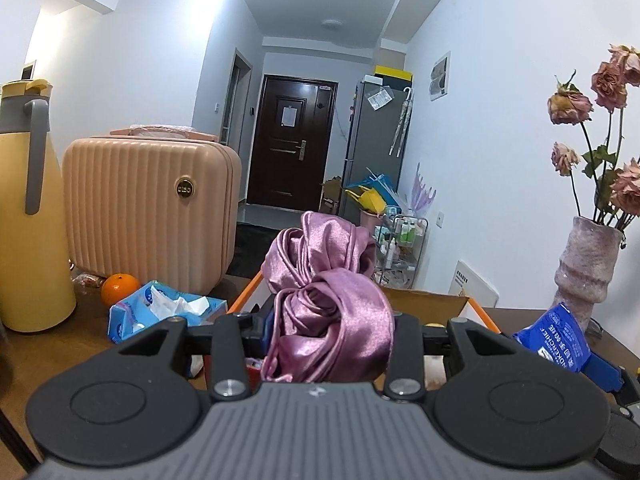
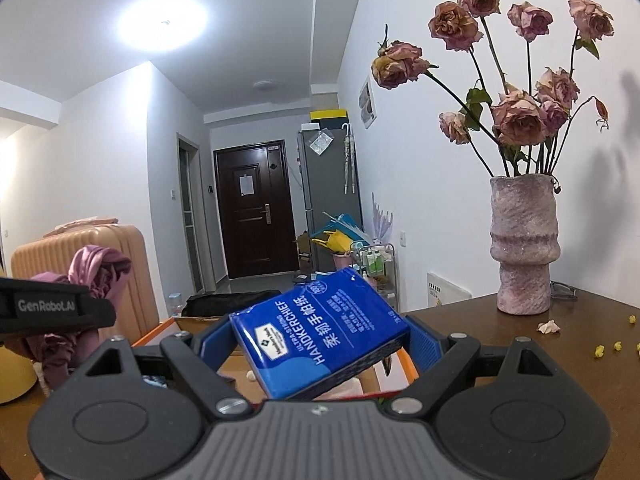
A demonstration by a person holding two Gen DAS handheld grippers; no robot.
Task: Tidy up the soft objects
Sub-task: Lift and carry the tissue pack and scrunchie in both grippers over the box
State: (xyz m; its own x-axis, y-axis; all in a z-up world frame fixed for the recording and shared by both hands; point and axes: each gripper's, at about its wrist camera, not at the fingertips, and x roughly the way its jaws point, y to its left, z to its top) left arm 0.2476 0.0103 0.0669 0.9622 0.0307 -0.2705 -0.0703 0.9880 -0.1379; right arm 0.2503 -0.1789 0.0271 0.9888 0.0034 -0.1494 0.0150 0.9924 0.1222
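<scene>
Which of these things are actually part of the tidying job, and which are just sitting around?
Part of the job:
- purple satin cloth, clamped in the left gripper
- blue tissue pack, held in the right gripper
- orange-rimmed box below them, probably
- opened tissue pack, perhaps

Just lying about:
- pink suitcase
- yellow jug
- orange
- vase of dried roses

1. Satin cloth [image 1: 328, 312], centre of the left wrist view: glossy mauve-pink, plain.
2. Handkerchief pack [image 2: 324, 332], lower centre of the right wrist view: deep blue with white lettering.
3. Suitcase [image 1: 148, 204], left: peach-pink, vertically ribbed, with a round gold badge.
4. Flask [image 1: 28, 208], far left: pale yellow with grey handle.
5. Orange [image 1: 119, 288], lower left: bright orange.
6. Vase [image 2: 524, 244], right: mottled pink-grey; roses [image 2: 516, 116] faded dusty pink.
7. Table [image 2: 520, 344]: dark brown wood.
</scene>
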